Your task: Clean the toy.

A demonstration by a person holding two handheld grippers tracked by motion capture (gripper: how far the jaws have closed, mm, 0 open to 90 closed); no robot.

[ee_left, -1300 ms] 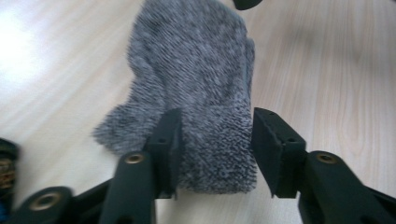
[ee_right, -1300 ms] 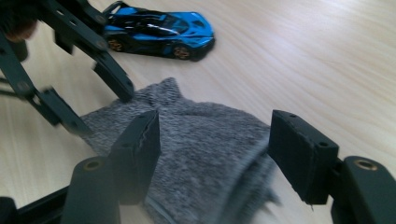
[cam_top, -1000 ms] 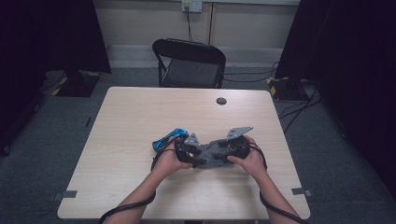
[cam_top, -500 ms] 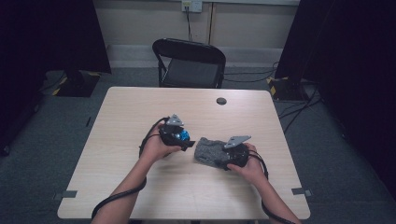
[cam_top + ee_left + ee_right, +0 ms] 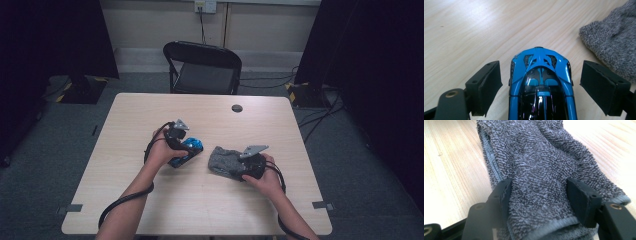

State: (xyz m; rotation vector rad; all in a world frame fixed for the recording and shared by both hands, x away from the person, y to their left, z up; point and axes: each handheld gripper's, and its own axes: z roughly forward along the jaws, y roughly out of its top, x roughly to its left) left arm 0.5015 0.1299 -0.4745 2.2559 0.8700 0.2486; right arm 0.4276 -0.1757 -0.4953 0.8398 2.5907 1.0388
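Observation:
A glossy blue toy car (image 5: 541,82) lies on the wooden table (image 5: 150,210), nose pointing away from my left gripper (image 5: 541,66). The left jaws have just been opening and now stand wide on either side of the car (image 5: 195,146), with a gap at each flank. In the high view the left gripper (image 5: 184,146) sits left of centre. A folded grey towel (image 5: 536,152) lies to the right, and my right gripper (image 5: 539,182) has just been closing on it. Its pads press into the bunched cloth. The towel (image 5: 222,159) and right gripper (image 5: 239,169) rest on the table.
A black folding chair (image 5: 205,67) stands behind the table's far edge. A small round black cap (image 5: 237,108) sits in the tabletop near that edge. Cables trail from both grippers past the forearms toward the near edge.
The left hand left the towel, where both hands were together, and moved left to the blue car. Its jaws opened around the car. The right hand stayed at the towel.

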